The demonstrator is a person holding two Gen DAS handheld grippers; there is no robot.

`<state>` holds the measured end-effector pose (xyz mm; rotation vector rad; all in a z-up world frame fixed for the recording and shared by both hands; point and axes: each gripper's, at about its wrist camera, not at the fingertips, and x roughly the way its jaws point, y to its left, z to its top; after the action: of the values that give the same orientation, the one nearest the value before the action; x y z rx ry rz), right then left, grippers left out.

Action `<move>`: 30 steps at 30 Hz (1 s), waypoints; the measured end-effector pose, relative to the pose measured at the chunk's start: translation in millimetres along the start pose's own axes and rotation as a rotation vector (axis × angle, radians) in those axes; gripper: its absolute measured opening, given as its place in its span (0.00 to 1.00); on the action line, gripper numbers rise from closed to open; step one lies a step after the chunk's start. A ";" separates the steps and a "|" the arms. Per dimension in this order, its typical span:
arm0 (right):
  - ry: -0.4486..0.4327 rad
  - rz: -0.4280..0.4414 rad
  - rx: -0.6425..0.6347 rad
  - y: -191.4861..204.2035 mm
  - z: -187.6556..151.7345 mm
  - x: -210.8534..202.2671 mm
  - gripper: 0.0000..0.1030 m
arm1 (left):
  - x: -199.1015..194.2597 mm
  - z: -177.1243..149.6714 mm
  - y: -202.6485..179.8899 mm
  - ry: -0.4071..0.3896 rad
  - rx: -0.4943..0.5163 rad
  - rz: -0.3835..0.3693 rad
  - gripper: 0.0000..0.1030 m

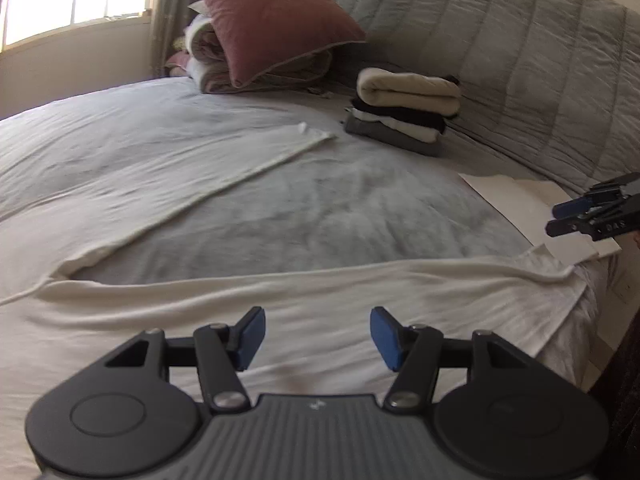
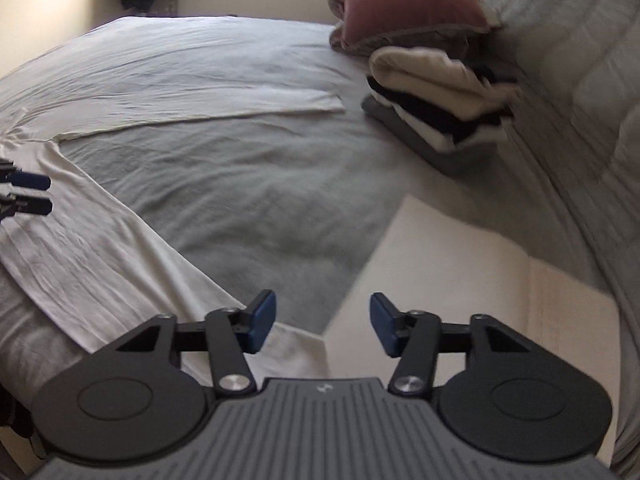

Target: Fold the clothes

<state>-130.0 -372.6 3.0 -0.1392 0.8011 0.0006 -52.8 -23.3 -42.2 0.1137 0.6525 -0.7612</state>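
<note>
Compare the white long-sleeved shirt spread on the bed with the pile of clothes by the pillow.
The white shirt lies flat and unfolded, one sleeve stretched out across the bed; the pile of clothes is folded and stacked. The shirt is one pale piece; the pile mixes cream, black, white and grey layers. The shirt lies right in front of the open left gripper; the pile sits far back near the pink pillow. Both rest on the bed.

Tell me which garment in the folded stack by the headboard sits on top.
The cream one, rolled thick, sits on top. Below it come a black layer, a white one, and the grey garment at the bottom.
</note>
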 end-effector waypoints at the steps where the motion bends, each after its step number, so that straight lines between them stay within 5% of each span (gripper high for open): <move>1: 0.015 0.008 0.017 -3.8 -3.0 3.7 0.42 | 3.0 -1.3 -4.0 0.007 0.006 -0.008 0.58; 4: 0.053 0.028 0.049 -8.2 -8.8 16.4 0.35 | 8.6 -6.3 -12.6 0.021 0.038 -0.008 0.59; 8: 0.081 0.049 0.032 -4.8 -10.6 25.9 0.01 | 9.6 -9.9 -18.4 0.020 0.085 0.002 0.61; 15: 0.004 -0.022 0.021 -4.9 -0.7 12.5 0.00 | 9.8 -10.2 -18.1 0.022 0.098 -0.010 0.62; 21: 0.105 -0.086 0.023 -6.8 6.5 36.3 0.01 | 7.0 -10.5 -19.8 0.025 0.114 -0.010 0.62; 25: 0.088 -0.105 0.016 0.8 16.5 31.3 0.22 | -1.0 -8.2 -16.8 0.016 0.106 -0.014 0.62; 27: 0.057 -0.094 -0.002 9.7 25.0 25.0 0.45 | -6.5 -4.8 -10.6 0.003 0.085 -0.011 0.63; 30: 0.016 -0.064 -0.039 28.8 41.3 18.5 0.50 | -14.8 1.5 2.7 -0.019 0.036 0.018 0.66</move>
<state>-89.1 -339.9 14.6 -0.2025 0.8123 -0.0457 -58.2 -12.8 -32.7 0.1450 0.6189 -0.7561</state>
